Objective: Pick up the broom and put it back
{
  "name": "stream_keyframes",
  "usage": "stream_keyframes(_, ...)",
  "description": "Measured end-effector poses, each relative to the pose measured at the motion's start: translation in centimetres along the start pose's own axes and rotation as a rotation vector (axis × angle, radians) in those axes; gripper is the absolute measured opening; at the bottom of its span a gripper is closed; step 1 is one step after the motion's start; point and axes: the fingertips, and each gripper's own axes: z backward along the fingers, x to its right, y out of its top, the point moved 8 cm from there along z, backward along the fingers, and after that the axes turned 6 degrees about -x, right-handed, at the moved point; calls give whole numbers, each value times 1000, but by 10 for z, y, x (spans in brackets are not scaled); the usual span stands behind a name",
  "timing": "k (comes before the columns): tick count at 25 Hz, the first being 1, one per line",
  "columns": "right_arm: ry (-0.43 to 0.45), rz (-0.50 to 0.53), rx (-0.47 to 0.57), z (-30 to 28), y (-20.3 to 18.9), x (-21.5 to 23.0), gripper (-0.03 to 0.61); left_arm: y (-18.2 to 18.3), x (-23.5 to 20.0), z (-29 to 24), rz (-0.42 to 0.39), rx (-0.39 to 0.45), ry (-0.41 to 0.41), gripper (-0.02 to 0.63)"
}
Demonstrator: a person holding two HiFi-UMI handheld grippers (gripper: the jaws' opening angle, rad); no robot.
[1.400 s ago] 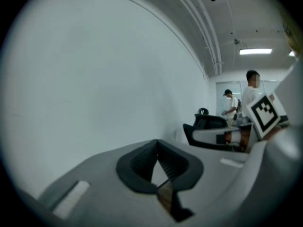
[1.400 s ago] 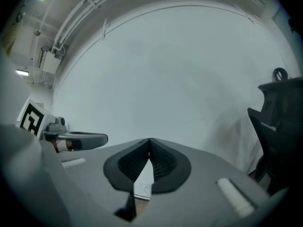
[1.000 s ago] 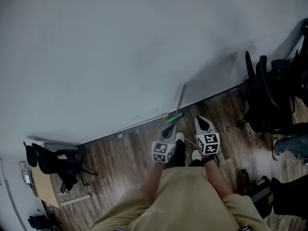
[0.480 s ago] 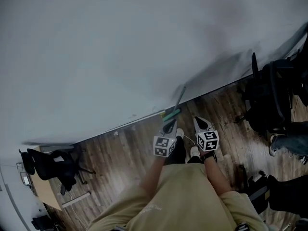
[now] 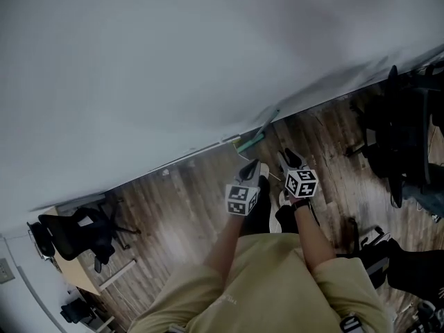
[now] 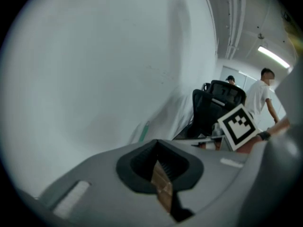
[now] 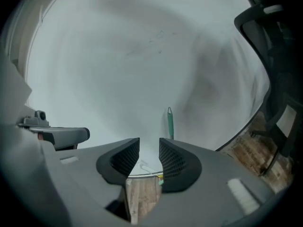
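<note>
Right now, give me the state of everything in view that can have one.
Broom: upright, leaning on the wall, not held.
Left tongs: shut, empty.
Right tongs: opening, nothing between them.
Black chair: upright on the floor.

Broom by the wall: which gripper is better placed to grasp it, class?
Probably the right gripper: its fingers are opening, empty, with the broom nearly straight ahead. The left gripper is shut, the broom off-centre.
</note>
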Motion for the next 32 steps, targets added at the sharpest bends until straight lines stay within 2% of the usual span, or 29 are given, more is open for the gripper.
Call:
stream_keyframes(7, -27, -35, -35, -75, -10, 31, 222, 2, -33, -48, -7, -5, -4, 0)
stream_keyframes(13, -21, -62, -47, -141, -14, 57, 244, 0, -59, -73, -66, -33, 30, 0)
stream_keyframes(19, -16, -111, -38, -193, -11, 87, 244, -9, -74, -84, -32, -20, 54, 0)
stream_keyframes(24, -19, -116, -60, -219, -12, 90, 207, -23, -79, -74, 7, -23, 76, 0)
stream_keyframes(29, -26, -116, -35, -228, -8, 103, 177, -33, -74, -68, 31, -25, 86, 0)
stream_keyframes(32, -26, -80, -42, -229, -4, 101, 103, -43, -75, -64, 44, -31, 92, 0)
